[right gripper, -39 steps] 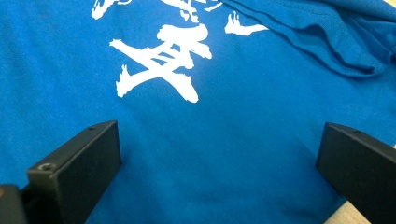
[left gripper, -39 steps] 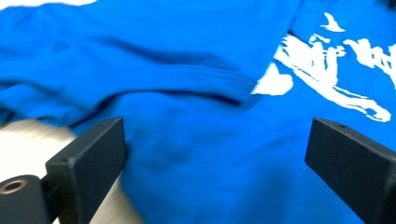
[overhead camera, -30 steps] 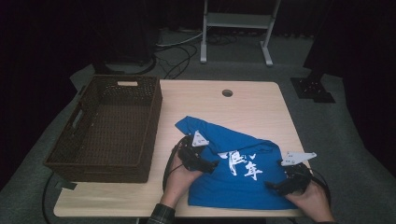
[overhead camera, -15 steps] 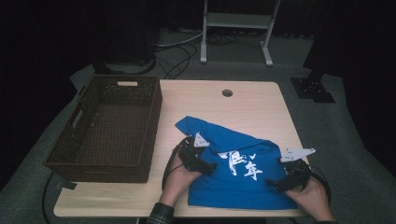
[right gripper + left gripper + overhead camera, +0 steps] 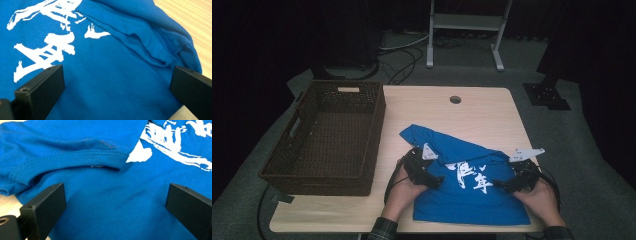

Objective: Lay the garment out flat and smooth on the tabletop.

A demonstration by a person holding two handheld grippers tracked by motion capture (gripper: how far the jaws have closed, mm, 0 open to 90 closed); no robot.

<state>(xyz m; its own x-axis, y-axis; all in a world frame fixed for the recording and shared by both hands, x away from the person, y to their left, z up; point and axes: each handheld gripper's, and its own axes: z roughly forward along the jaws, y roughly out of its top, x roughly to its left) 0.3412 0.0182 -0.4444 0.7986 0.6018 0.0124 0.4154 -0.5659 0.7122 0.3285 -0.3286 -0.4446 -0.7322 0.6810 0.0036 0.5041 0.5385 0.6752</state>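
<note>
Grippers: we see the left gripper (image 5: 432, 181) and right gripper (image 5: 504, 186) spread wide over the shirt (image 5: 472, 200).
Risk: we fear pinching one layer, undoing the fold.

The only writing I can see is the white brush-style print (image 5: 472, 177) on the blue T-shirt (image 5: 462, 200) in front of me. It looks like large East Asian characters, shown closer in my right gripper view (image 5: 47, 47) and partly in my left one (image 5: 180, 142), but I cannot read them with certainty.
</note>
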